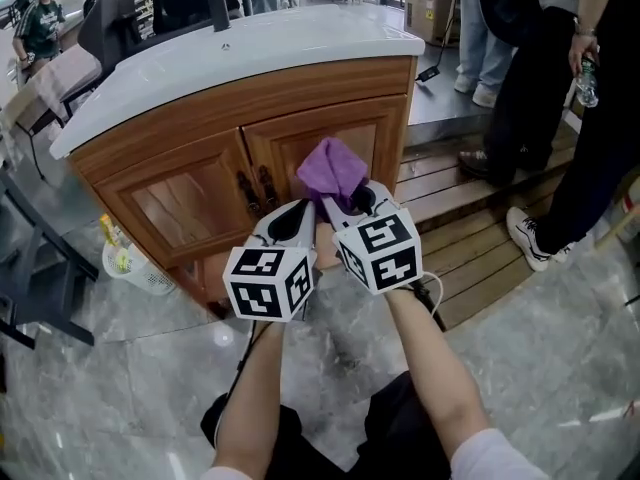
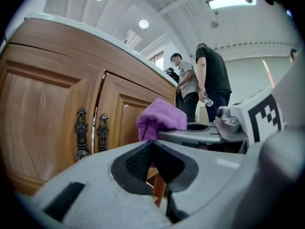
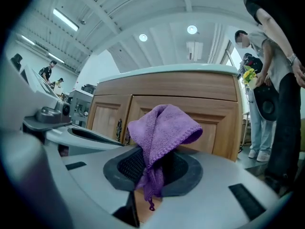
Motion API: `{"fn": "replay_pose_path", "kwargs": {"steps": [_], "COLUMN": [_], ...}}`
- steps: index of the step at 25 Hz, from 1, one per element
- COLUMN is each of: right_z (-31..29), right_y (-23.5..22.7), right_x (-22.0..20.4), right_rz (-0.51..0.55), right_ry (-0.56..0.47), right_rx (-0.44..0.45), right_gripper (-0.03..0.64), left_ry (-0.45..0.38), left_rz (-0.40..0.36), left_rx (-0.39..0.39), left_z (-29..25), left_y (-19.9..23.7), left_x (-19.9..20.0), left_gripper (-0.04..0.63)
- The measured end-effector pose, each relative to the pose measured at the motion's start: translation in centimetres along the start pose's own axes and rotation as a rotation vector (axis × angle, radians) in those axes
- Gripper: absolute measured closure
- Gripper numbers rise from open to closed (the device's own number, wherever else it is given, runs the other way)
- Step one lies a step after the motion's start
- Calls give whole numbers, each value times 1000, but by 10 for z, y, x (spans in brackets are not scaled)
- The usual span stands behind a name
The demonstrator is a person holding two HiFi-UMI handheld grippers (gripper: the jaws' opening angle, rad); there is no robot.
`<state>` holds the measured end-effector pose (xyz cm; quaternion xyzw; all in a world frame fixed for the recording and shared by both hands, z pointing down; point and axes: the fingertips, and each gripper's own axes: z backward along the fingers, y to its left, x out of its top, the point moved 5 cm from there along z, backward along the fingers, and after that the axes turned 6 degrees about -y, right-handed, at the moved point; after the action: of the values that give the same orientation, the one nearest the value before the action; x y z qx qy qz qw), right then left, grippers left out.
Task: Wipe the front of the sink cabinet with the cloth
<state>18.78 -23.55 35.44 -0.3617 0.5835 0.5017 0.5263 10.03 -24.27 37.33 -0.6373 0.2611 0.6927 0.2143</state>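
Right gripper (image 3: 153, 168) jaws clamp cloth (image 3: 164, 125); left gripper (image 2: 151, 147) jaws closed, empty; bystanders (image 1: 525, 88) beside cabinet (image 1: 185, 203).

Bunched purple cloth (image 3: 164, 128) in right claw (image 3: 151, 175), before wooden sink cabinet (image 3: 209, 113).

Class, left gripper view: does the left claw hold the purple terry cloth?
No, the left claw is shut empty; the purple terry cloth sits in the right claw.

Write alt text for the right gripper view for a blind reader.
The right gripper has its jaws shut on a purple terry cloth, which rises in a folded peak before a brown wooden sink cabinet with a white top. The left gripper shows at the left, people at the right.
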Motion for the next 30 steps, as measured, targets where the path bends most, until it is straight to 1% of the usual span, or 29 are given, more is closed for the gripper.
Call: {"fn": "replay_pose_path", "kwargs": {"steps": [7,13,20,25,30], "right_z": [6,15,24,26,24], "right_y": [-34,-68,-92,-88,-63], "right_x": [-15,-28,-39,-42,-27], "right_rz": [25,54,101,107,115], "right_ry": [45,80,152,160,120], "right_rx": [-98,-198,-259,-243,-178], "right_gripper": [540,540,540,540,540], "left_ry": [-6,-6,13,22,34], "left_rz": [43,53,67,65,53], "left_rx": [-67,-115,-148,-150,-120], "left_z": [-22,-35,-46,-46,-38], "left_y": [-20,-34,-42,-43,-35], "left_x": [-5,-12,-20,-23,-24], "left_gripper": [592,592,592,592,592]}}
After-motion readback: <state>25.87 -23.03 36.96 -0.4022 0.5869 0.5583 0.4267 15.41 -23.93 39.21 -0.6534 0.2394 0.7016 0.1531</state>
